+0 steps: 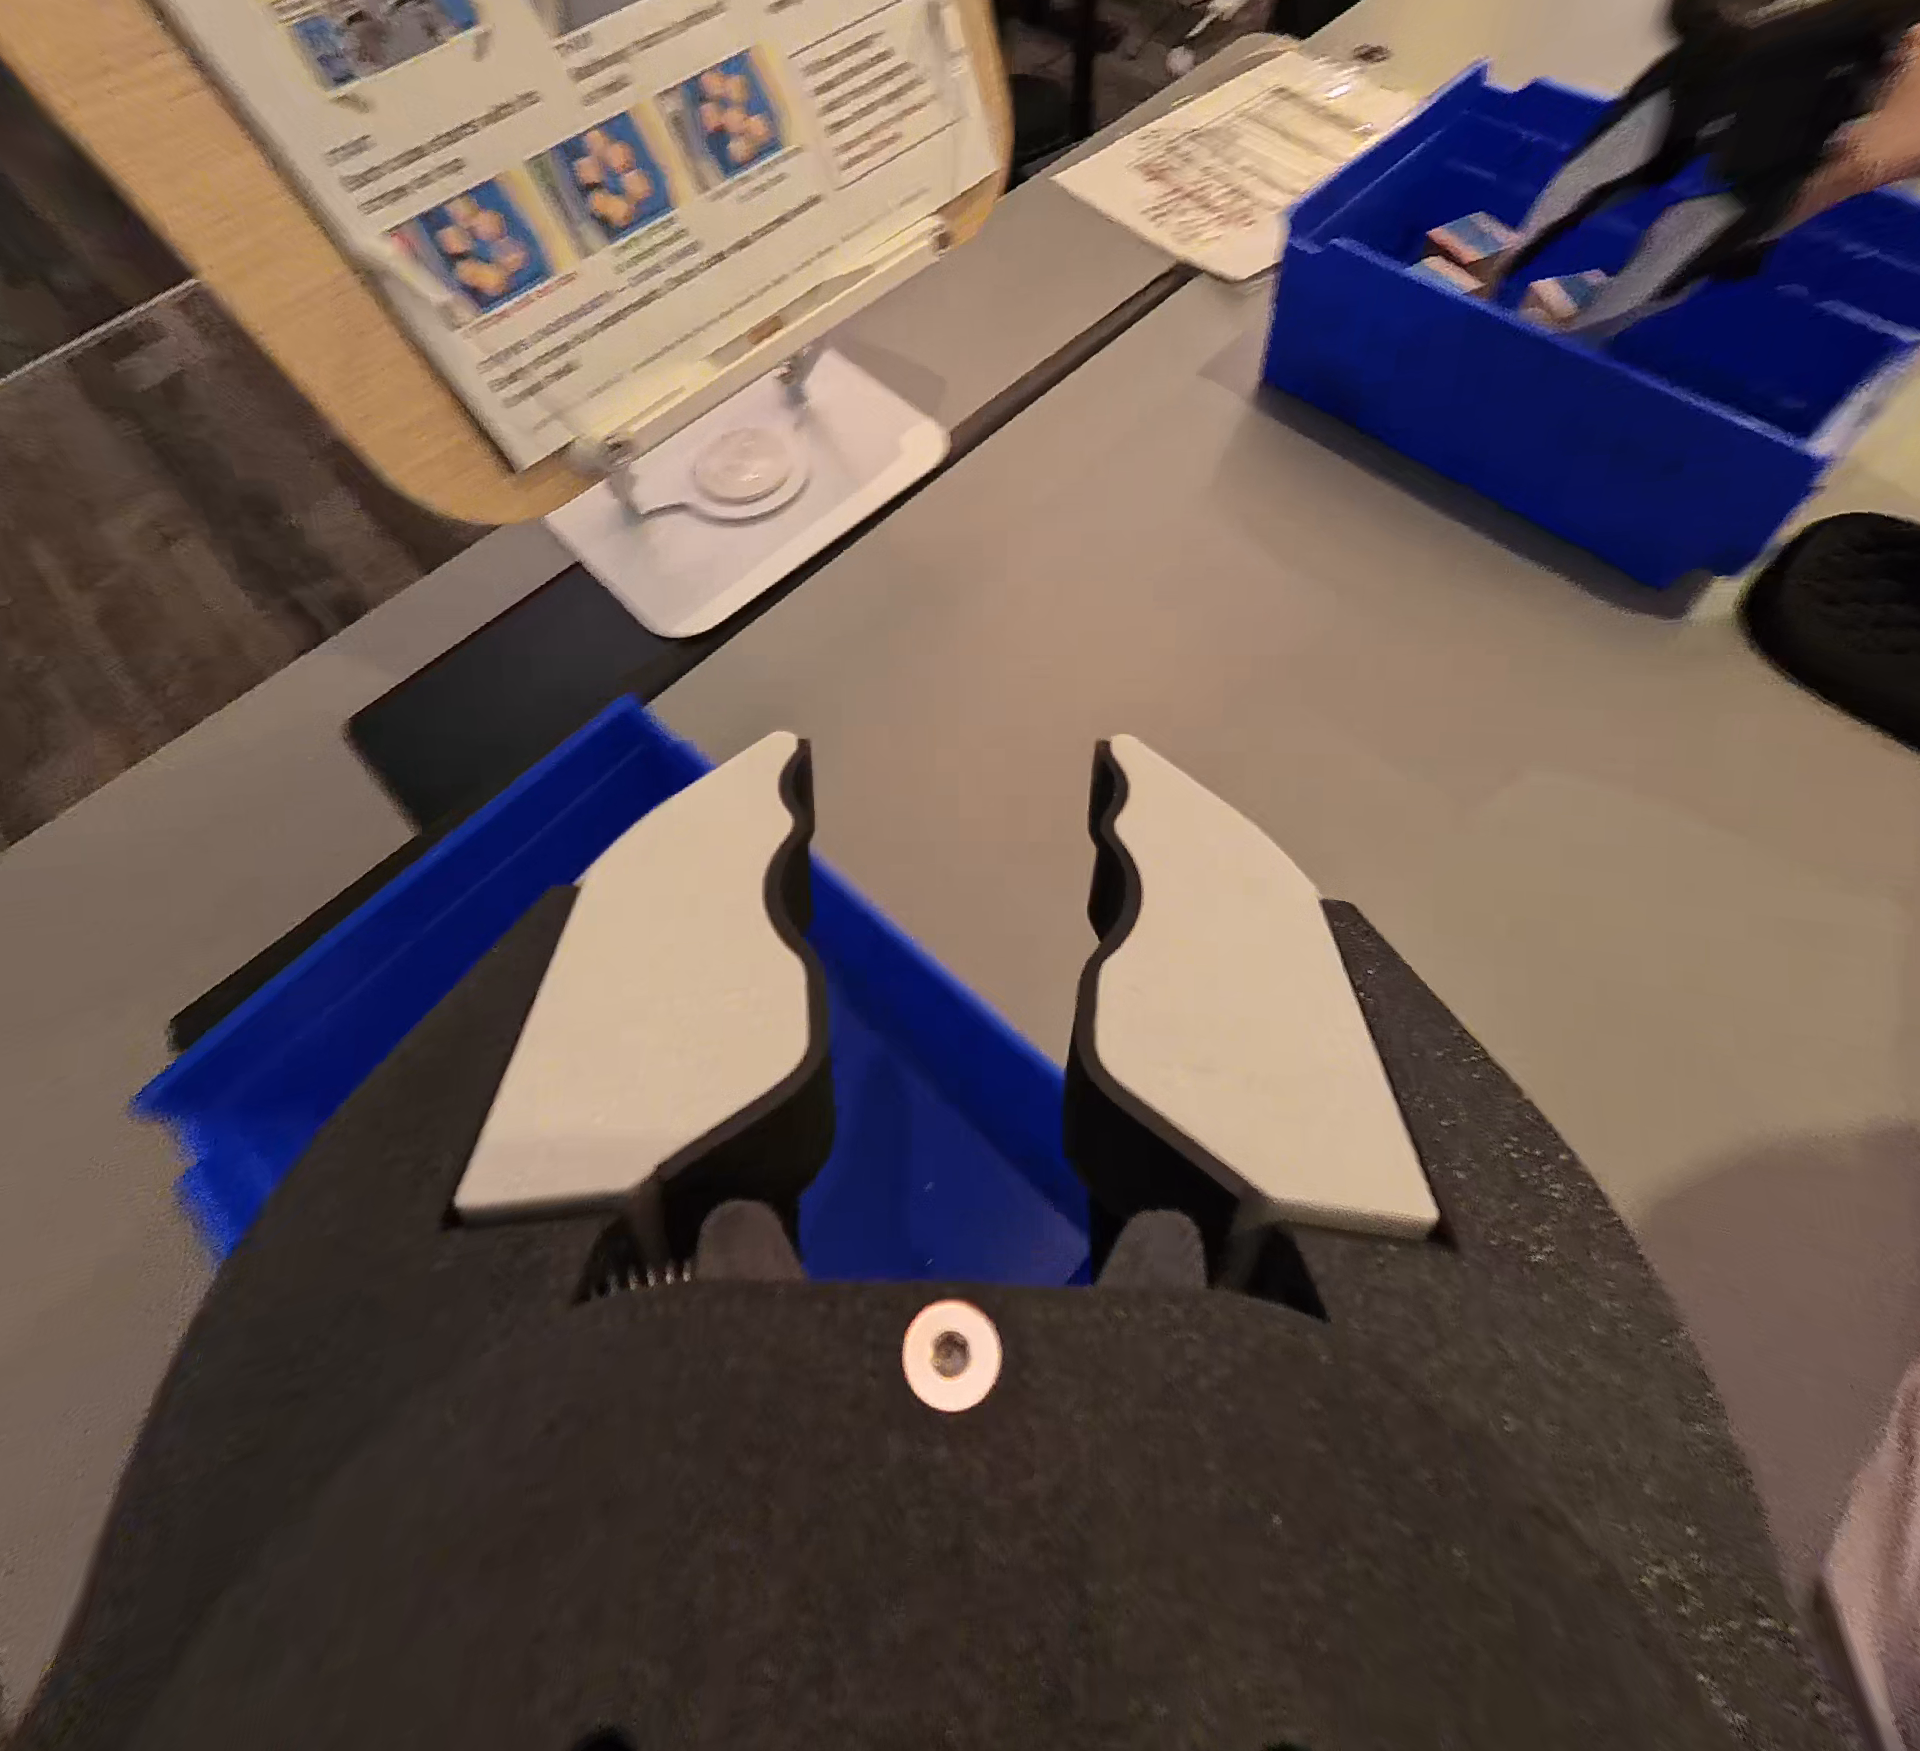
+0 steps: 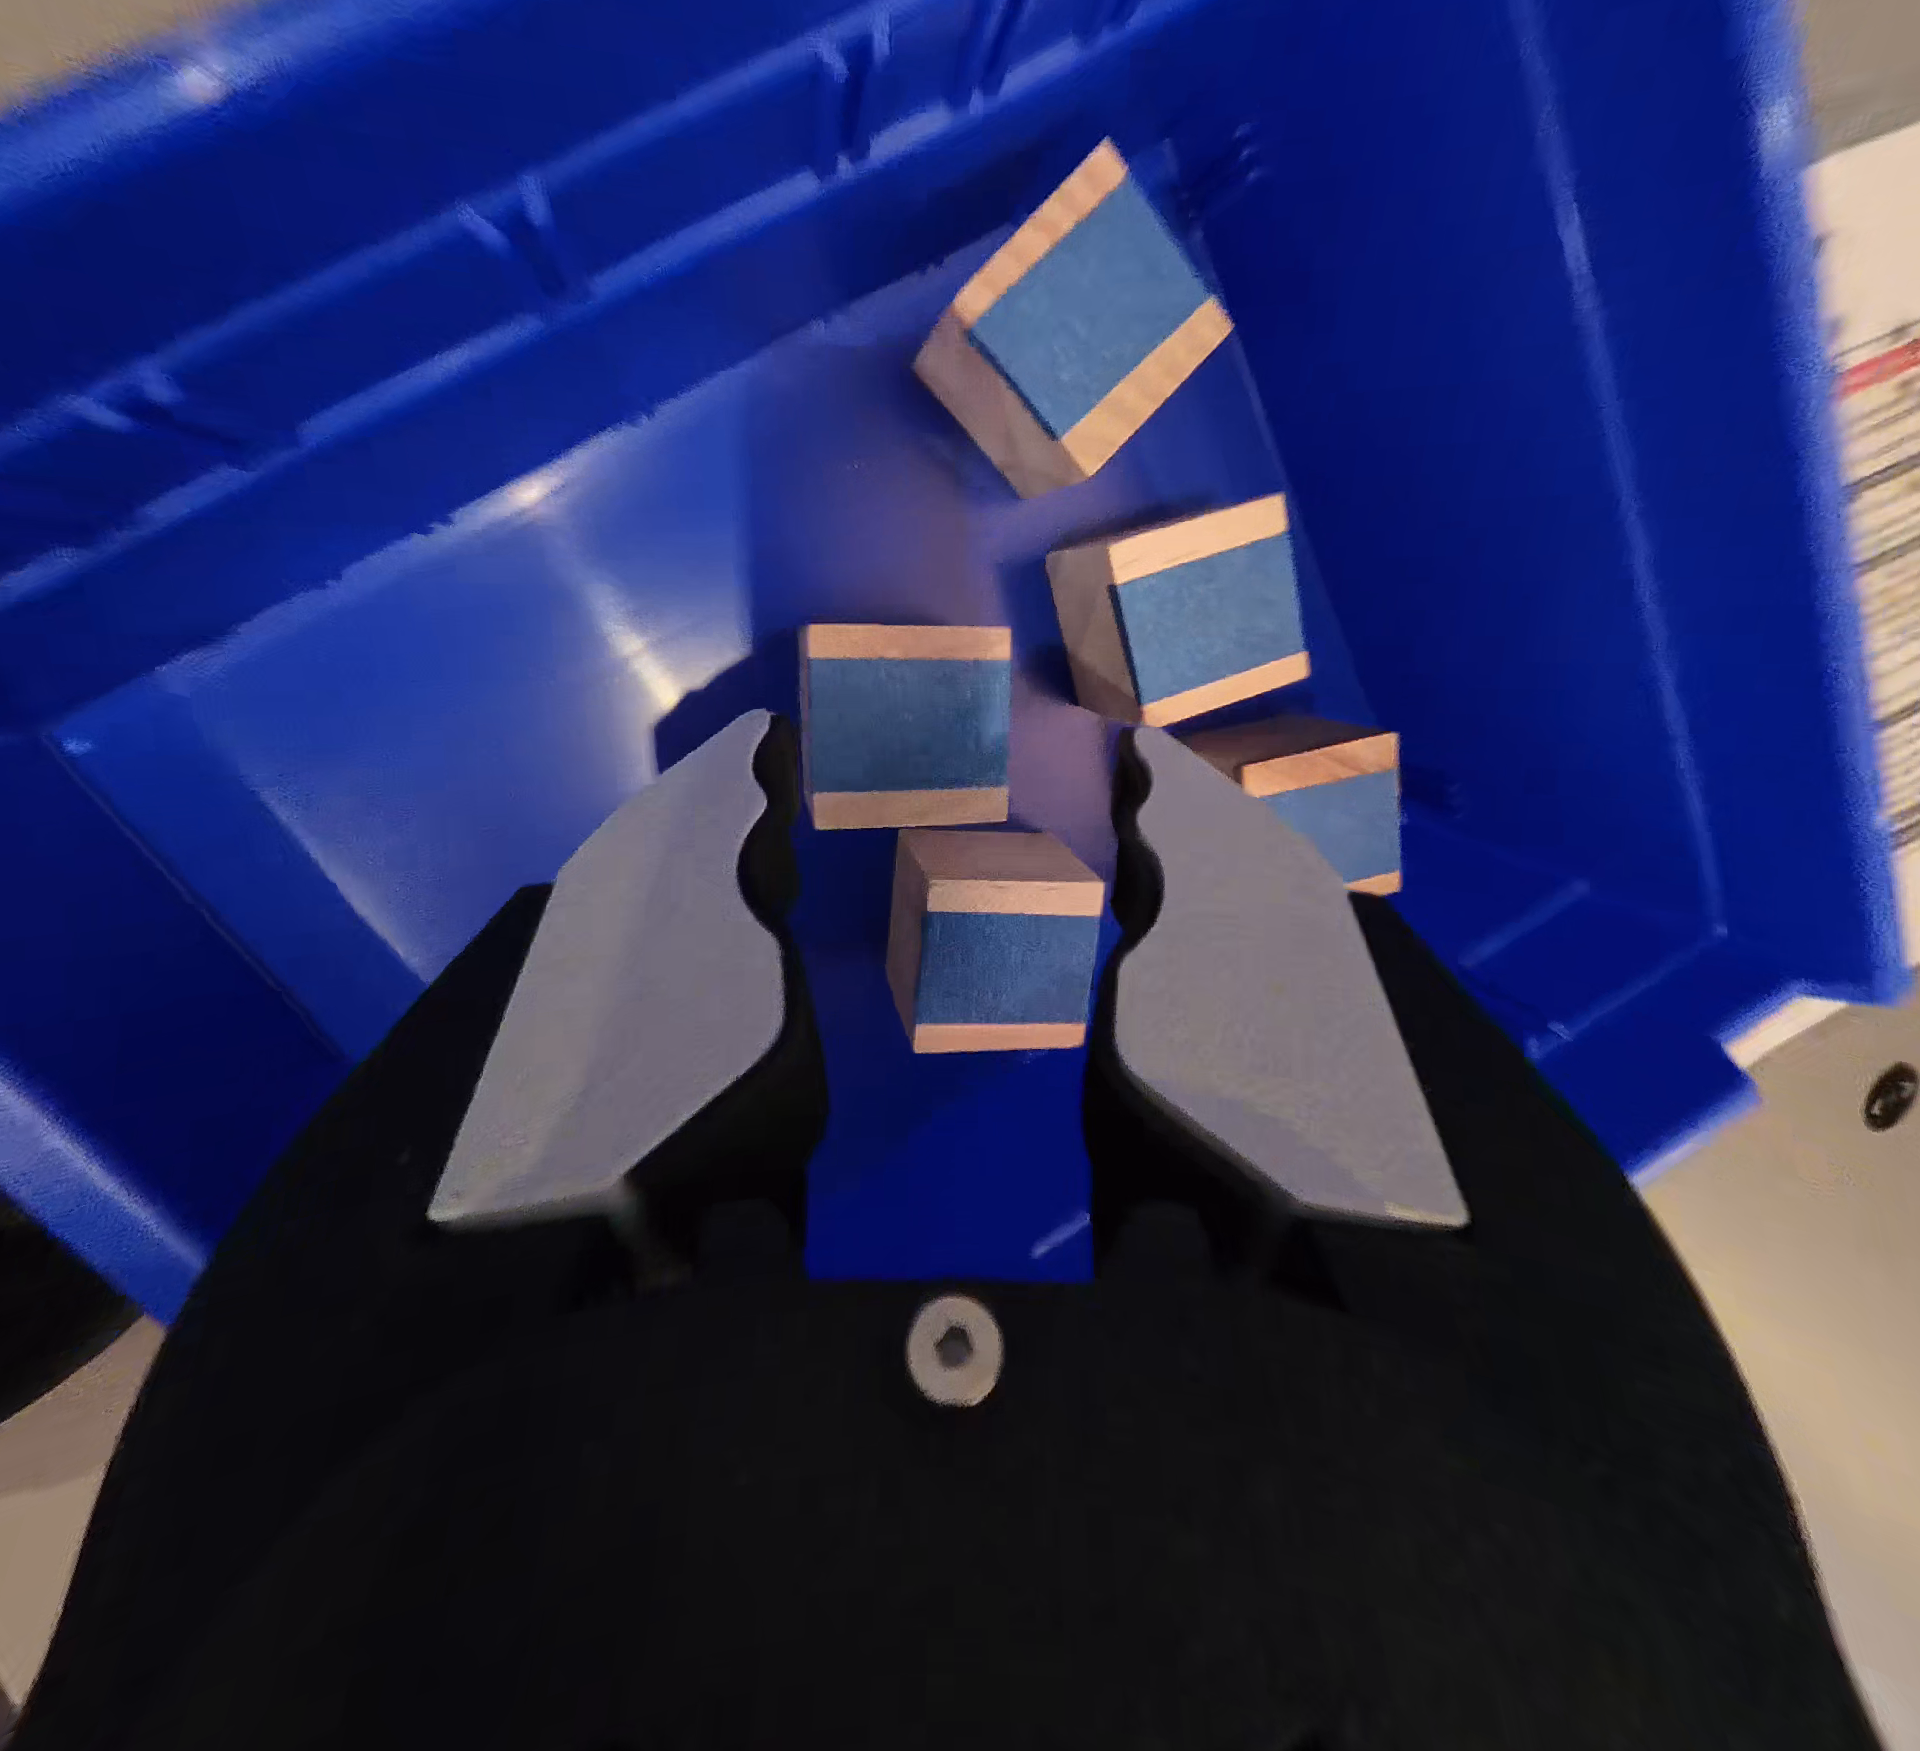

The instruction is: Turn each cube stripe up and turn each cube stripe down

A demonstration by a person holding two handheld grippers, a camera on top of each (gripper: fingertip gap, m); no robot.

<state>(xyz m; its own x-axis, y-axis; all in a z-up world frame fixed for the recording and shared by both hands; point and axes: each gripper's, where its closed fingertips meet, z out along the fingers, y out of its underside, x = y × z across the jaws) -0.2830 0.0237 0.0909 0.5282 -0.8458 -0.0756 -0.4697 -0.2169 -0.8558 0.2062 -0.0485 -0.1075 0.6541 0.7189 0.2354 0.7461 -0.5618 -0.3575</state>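
In the right wrist view several wooden cubes with a blue stripe face up lie in a blue bin [image 2: 1621,351]. My right gripper [image 2: 945,745] is open above them. One cube [image 2: 1003,948] lies between its fingers, untouched; another [image 2: 909,730] lies near the tips, with more at the right [image 2: 1184,610] and far right [image 2: 1086,319]. My left gripper [image 1: 948,751] is open and empty over the grey table [image 1: 1195,621], above a second blue bin [image 1: 416,974]. In the left wrist view the right gripper [image 1: 1621,247] reaches into the far bin [image 1: 1507,413].
An instruction sheet on a wooden board [image 1: 540,143] stands on a white base [image 1: 748,506] at the back. A paper sheet [image 1: 1216,163] lies beside the far bin. A black round object [image 1: 1849,621] sits at the right edge.
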